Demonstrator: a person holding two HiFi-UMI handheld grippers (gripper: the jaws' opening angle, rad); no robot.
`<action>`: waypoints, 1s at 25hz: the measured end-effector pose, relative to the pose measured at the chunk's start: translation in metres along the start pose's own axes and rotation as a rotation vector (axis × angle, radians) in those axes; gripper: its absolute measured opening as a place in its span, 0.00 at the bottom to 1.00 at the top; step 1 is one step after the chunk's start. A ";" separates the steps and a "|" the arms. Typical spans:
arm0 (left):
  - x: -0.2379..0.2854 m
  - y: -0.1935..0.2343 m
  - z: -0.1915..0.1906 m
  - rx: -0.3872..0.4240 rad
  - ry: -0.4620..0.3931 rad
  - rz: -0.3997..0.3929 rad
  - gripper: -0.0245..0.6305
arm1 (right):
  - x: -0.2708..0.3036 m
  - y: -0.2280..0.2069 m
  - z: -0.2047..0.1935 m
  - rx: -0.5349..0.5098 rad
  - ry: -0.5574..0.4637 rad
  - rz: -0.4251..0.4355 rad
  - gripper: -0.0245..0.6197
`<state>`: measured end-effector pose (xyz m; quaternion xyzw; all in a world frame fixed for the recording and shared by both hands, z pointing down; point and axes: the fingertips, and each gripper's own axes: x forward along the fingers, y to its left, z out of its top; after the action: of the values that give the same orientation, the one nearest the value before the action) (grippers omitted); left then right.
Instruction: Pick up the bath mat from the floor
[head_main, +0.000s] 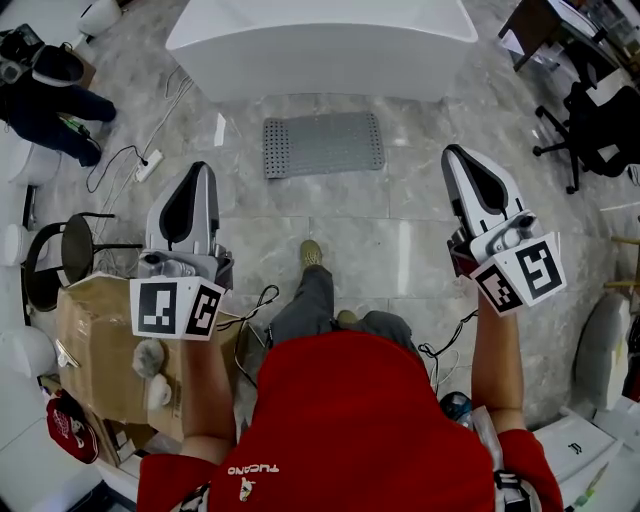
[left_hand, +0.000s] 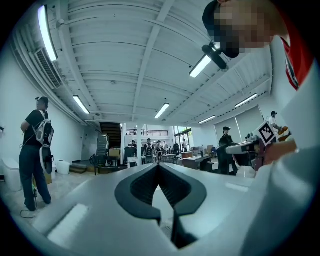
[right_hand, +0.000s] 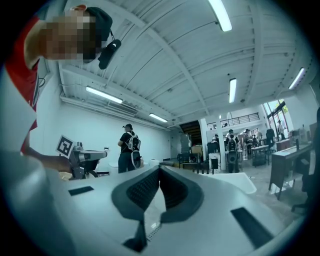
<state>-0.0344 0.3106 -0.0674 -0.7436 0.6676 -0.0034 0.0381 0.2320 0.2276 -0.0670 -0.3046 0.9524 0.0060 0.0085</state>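
A grey perforated bath mat (head_main: 323, 144) lies flat on the marble floor just in front of a white bathtub (head_main: 320, 45). My left gripper (head_main: 199, 170) is raised at the left, well short of the mat, shut with nothing in it. My right gripper (head_main: 455, 155) is held up at the right, also shut and empty. Both point forward and upward. In the left gripper view the closed jaw tips (left_hand: 159, 165) meet against the hall's ceiling; the right gripper view shows the same closed tips (right_hand: 160, 168). The mat is hidden in both gripper views.
A cardboard box (head_main: 100, 350) and a black stool (head_main: 70, 250) stand at my left. A power strip with cable (head_main: 148, 165) lies on the floor left of the mat. A person in dark clothes (head_main: 45, 95) crouches at the far left. Office chairs (head_main: 590, 120) stand at the right.
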 end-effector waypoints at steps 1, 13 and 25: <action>0.008 0.008 -0.003 0.006 0.002 0.003 0.04 | 0.011 -0.004 -0.001 -0.001 0.003 -0.003 0.04; 0.113 0.109 -0.030 0.041 0.021 -0.011 0.04 | 0.141 -0.055 -0.012 -0.024 0.037 -0.070 0.04; 0.182 0.188 -0.065 0.018 0.047 0.006 0.04 | 0.230 -0.084 -0.026 -0.029 0.093 -0.119 0.04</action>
<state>-0.2051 0.1068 -0.0228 -0.7410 0.6703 -0.0266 0.0290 0.0933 0.0258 -0.0459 -0.3609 0.9318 0.0052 -0.0396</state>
